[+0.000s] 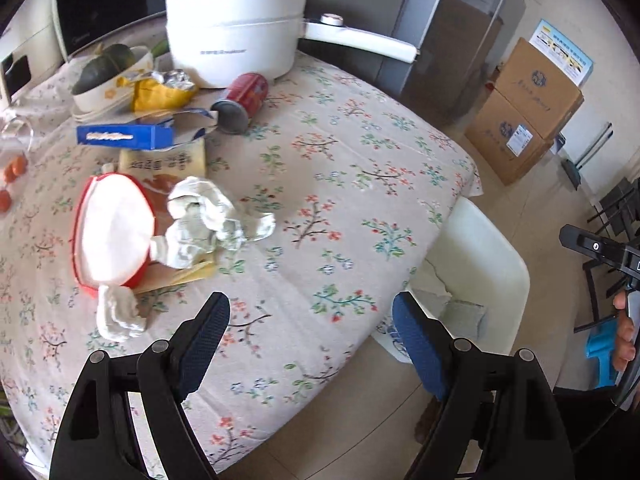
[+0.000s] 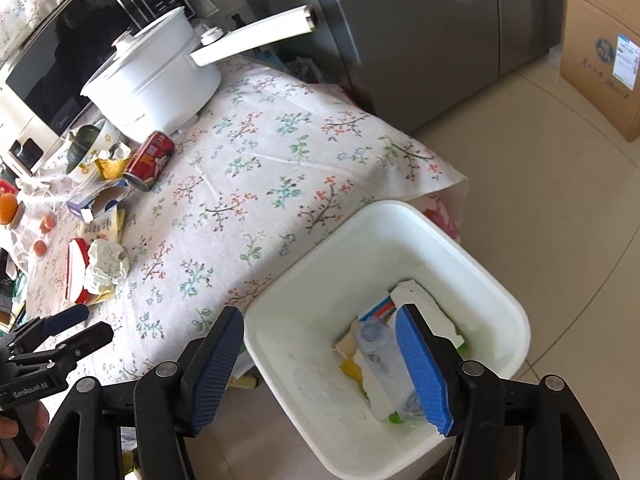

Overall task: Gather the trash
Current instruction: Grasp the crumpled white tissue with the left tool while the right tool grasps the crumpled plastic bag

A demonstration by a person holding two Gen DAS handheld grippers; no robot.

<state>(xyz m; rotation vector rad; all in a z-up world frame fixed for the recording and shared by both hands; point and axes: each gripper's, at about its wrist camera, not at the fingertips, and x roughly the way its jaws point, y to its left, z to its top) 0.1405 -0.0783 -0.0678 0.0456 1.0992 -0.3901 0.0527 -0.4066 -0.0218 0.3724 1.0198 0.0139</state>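
1. Both grippers, left (image 1: 308,344) and right (image 2: 320,364), had fingers apart, holding nothing.
2. Right hung over the bin (image 2: 516,312), seemingly just emptied.
3. Next: crumpled tissue (image 1: 204,216) on the worktop (image 1: 360,184).

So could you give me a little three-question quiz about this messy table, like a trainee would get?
1. True or false: the red can stands upright on the table.
2. Which is already inside the white bin: A) the crumpled tissue, B) a clear plastic bottle, C) the white pot?
3. Fill in: neither hand-held gripper, left or right, holds anything; both have their jaws ____.

Key: 1 false, it lies on its side. 2 B. 3 open.
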